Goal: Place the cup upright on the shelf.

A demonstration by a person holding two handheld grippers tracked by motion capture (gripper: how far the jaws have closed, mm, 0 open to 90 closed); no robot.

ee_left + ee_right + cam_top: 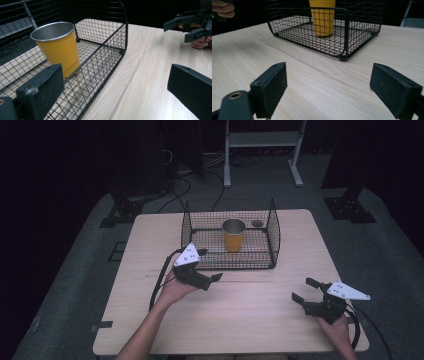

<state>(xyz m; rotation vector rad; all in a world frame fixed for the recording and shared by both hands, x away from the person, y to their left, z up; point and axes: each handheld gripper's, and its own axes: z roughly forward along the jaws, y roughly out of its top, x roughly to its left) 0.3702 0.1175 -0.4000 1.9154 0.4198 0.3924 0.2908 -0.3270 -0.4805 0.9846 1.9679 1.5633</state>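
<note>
A: Where is the cup (233, 234) relative to the grippers?

B: It stands upright in the black wire basket (272, 227), near the middle of the floor, its long axis vertical. The left gripper (209, 265) hovers just outside the basket's near-left corner, so the cup lies forward and to its right, beyond the low front wall. The right gripper (304, 290) sits well apart, near the table's (250, 320) front-right edge.

A: Are the jaws closed?

B: No, both grippers are spread wide and hold nothing.

A: What is the cup like?

B: A tapered tumbler, smooth yellow outside, matte grey metal inside, with a thin rolled rim. There is a small dark round thing (257, 223) at the basket's back; possibly a lid, too small to tell.

A: And the table?

B: Pale wood grain, flat.
</note>
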